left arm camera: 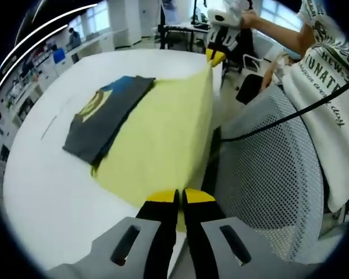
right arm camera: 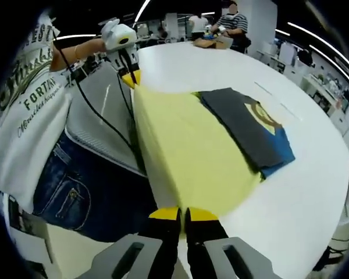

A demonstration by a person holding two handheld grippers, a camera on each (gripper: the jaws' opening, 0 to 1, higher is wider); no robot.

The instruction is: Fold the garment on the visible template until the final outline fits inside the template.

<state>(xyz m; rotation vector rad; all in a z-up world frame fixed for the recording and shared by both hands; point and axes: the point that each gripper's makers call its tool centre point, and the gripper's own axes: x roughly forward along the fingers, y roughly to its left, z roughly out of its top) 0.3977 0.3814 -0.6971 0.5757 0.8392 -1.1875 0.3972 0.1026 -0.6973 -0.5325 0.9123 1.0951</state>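
Both grippers — left gripper (left arm camera: pixel 179 196), right gripper (right arm camera: pixel 183 214) — are clamped on the yellow template sheet's (left arm camera: pixel 163 133) near corners, probably to tug it flat under the folded garment (left arm camera: pixel 104 116).

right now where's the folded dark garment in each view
Left gripper view: the folded dark garment lies left of centre, on the far left part of the yellow sheet.
Right gripper view: the same garment lies right of centre, on the sheet's right part.
Shared landmark: the white table, and the yellow sheet's lifted edge, pinched at each end by a gripper.
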